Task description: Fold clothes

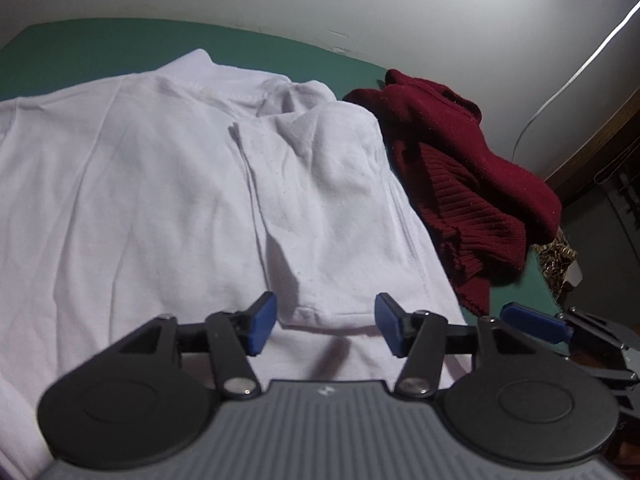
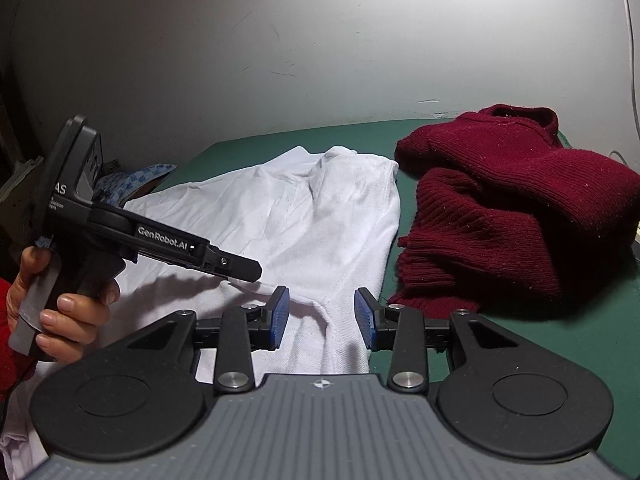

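Left jaws: the left gripper (image 1: 325, 329) stands wide apart with nothing between its blue pads (image 1: 262, 325); it hangs just above the near hem of the white T-shirt (image 1: 132, 200).
Right jaws: the right gripper (image 2: 322, 317) is likewise spread, gripping nothing, its blue pads (image 2: 280, 317) either side of a fold ridge at the shirt's near right edge, above the cloth.
White T-shirt: spread on the green table (image 1: 100, 46), its right side and sleeve (image 1: 332, 184) folded inward over the body, collar towards the wall.
Left hand: seen from the right wrist view, the person's hand (image 2: 60, 304) grips the left tool's handle, fingers wrapped round it; the tool body carries the lettering "GenRobot.AI".
Maroon sweater (image 2: 516, 208): a ribbed knit, crumpled in a heap on the table just right of the shirt, near the wall.
Wall (image 2: 320, 40): pale, scuffed, behind the table, with a white cable (image 1: 576, 76) running down it on the right.
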`<state>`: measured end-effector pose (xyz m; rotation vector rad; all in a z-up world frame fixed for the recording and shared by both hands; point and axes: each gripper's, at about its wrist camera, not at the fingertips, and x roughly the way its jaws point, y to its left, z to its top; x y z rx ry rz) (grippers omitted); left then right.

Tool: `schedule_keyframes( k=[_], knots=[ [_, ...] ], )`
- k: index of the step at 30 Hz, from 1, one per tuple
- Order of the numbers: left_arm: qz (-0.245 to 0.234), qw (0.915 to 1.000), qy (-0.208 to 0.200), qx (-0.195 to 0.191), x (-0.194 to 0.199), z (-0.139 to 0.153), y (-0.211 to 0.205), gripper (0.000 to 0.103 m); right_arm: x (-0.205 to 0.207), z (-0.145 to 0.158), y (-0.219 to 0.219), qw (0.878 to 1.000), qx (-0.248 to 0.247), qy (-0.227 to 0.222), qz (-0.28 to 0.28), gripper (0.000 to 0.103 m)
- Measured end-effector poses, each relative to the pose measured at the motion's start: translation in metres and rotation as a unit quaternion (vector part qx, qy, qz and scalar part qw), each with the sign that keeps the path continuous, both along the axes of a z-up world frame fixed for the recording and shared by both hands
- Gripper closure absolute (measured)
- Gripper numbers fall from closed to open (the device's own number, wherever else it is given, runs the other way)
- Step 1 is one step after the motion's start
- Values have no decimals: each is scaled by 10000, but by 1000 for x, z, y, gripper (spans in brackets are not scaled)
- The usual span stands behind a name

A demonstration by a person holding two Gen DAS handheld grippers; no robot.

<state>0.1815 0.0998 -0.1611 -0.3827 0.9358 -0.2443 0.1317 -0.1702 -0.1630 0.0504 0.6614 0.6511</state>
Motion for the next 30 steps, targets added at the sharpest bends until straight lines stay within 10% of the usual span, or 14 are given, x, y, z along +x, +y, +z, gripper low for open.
schedule_keyframes(
  k=[8, 18, 23, 24, 30],
  knots=[
    [956, 9939, 392, -382, -33, -2, -10, 73, -2, -2, -5, 9999, 67, 58, -116, 64],
    [1808, 9771, 283, -1090, -12, -19, -16, 68, -11, -3, -20, 9998, -13, 69, -181, 64],
    [2051, 9759, 70, -748, -5, -17, -16, 87, -13, -7, -27, 9991, 139, 191, -343, 64],
    [2037, 9769, 34, -640, -4, -14, -17, 103, -13, -7, -27, 9991, 151, 192, -354, 64],
    [1739, 9811, -714, 469, -9, 19, -34, 103, -16, -6, -28, 9989, 199, 177, -383, 64]
  ],
)
